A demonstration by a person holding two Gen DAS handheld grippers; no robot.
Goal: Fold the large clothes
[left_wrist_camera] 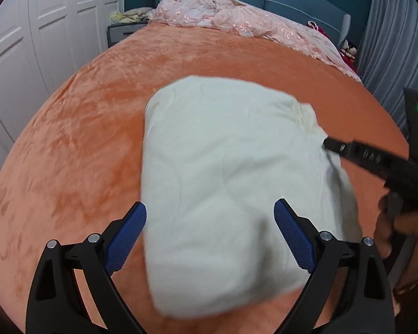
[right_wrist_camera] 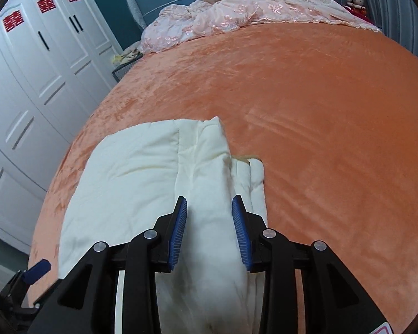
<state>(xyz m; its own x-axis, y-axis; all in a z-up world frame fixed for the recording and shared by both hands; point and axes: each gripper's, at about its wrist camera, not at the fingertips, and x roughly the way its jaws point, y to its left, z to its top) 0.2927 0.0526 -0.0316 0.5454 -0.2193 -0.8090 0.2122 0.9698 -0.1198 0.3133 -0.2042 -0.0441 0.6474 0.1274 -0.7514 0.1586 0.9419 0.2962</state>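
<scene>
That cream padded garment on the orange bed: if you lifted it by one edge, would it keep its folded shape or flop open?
The cream garment would probably flop: its layers bulge softly, and the fold between the right gripper pads already bunches into a ridge. It looks puffy, so likely light for its bulk. The plush orange bedspread may drag at it if pushed.

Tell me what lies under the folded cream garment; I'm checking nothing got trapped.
The cream garment rests on the orange bedspread, which shows all around it. Whatever lies directly beneath the folds is covered.
</scene>
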